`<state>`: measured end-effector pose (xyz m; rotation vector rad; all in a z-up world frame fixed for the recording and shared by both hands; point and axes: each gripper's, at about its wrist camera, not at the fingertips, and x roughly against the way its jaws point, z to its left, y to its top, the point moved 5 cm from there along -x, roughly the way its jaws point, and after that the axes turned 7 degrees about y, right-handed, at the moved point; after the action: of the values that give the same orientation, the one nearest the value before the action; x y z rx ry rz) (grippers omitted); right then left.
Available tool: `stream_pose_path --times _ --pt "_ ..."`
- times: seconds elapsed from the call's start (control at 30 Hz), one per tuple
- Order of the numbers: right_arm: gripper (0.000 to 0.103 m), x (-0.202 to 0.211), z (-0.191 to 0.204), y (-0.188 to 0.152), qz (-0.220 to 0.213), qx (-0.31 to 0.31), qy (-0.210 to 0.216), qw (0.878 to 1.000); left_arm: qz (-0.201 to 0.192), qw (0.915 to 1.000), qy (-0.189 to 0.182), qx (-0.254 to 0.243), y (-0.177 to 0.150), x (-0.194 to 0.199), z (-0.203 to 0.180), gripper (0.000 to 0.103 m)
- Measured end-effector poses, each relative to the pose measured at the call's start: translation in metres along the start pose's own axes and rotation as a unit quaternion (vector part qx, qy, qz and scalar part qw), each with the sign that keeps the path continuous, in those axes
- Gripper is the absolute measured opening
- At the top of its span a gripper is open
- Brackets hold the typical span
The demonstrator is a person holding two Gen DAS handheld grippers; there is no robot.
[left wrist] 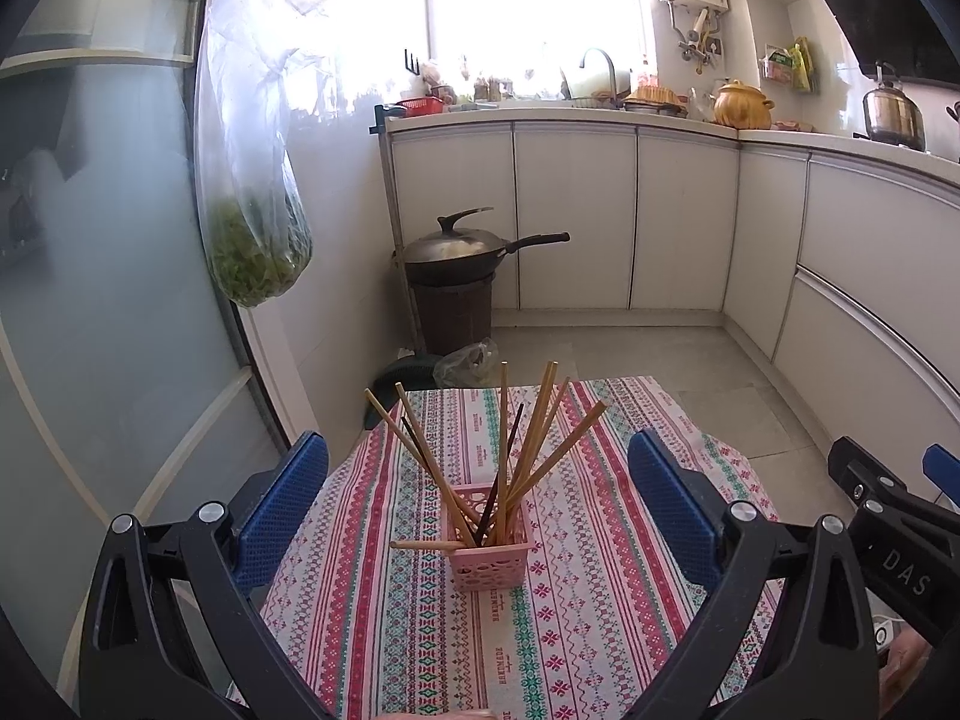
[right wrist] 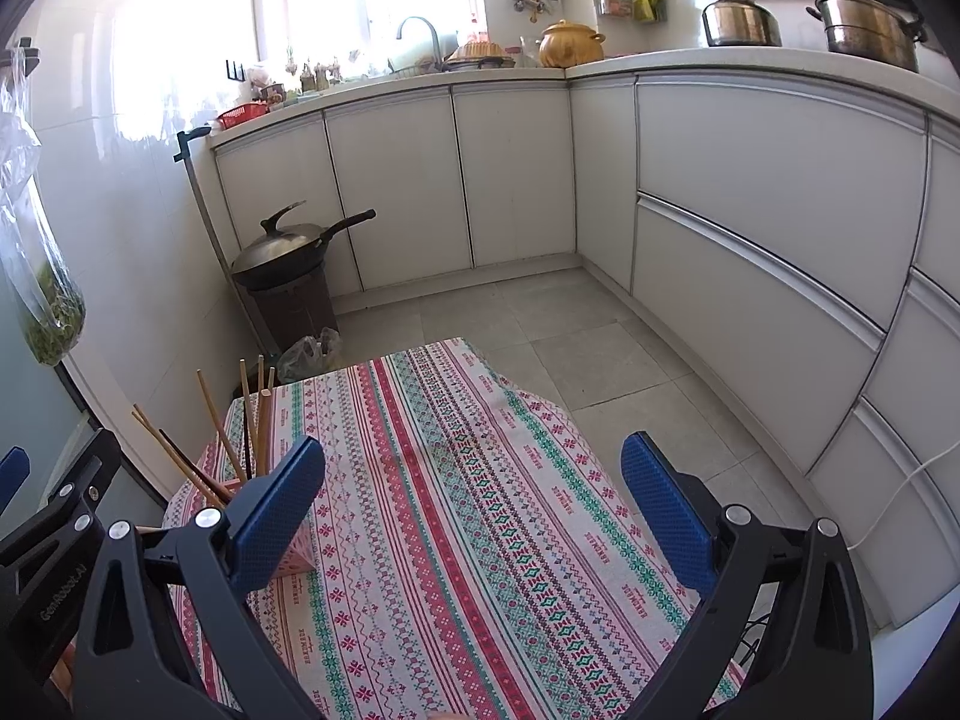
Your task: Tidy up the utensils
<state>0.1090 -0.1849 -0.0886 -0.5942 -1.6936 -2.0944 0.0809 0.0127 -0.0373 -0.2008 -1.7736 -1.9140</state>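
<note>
chopsticks [left wrist: 528, 450] stand fanned out in a pink basket [left wrist: 491, 564] on our striped cloth [left wrist: 600, 600], which covers the bench. most are pale wood, two are dark. one pale stick [left wrist: 420, 545] lies across the basket's near rim, poking out to its left. our left gripper [left wrist: 480, 516] hangs with its blue fingers [left wrist: 282, 516] spread wide, one on each side of the basket and touching nothing. our right gripper [right wrist: 474, 516] sits to the right of the basket, fingers [right wrist: 666, 516] released over bare cloth, holding nothing. from the right wrist the basket [right wrist: 294, 558] is mostly hidden behind the left finger. beyond the basket a wok [left wrist: 462, 252] rests on a dark bin [left wrist: 453, 318].
</note>
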Motion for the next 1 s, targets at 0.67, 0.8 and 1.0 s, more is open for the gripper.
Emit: stream_pose_path --times 0.67,0.8,1.0 --pt "0.096 -0.0069 -0.0014 -0.0028 0.015 -0.001 0.0 1.0 -0.004 1.0 0.002 -0.008 -0.0045 -0.0023 -0.0036 0.096" --pt "0.096 -0.0076 -0.002 -0.0034 0.016 -0.002 0.0 1.0 -0.011 0.9999 -0.003 -0.006 -0.0038 0.0023 -0.0027 0.095" --pt "0.096 -0.0075 -0.002 -0.0031 0.015 -0.001 -0.001 1.0 0.01 0.9999 -0.006 -0.003 -0.0043 -0.0035 -0.0026 0.096"
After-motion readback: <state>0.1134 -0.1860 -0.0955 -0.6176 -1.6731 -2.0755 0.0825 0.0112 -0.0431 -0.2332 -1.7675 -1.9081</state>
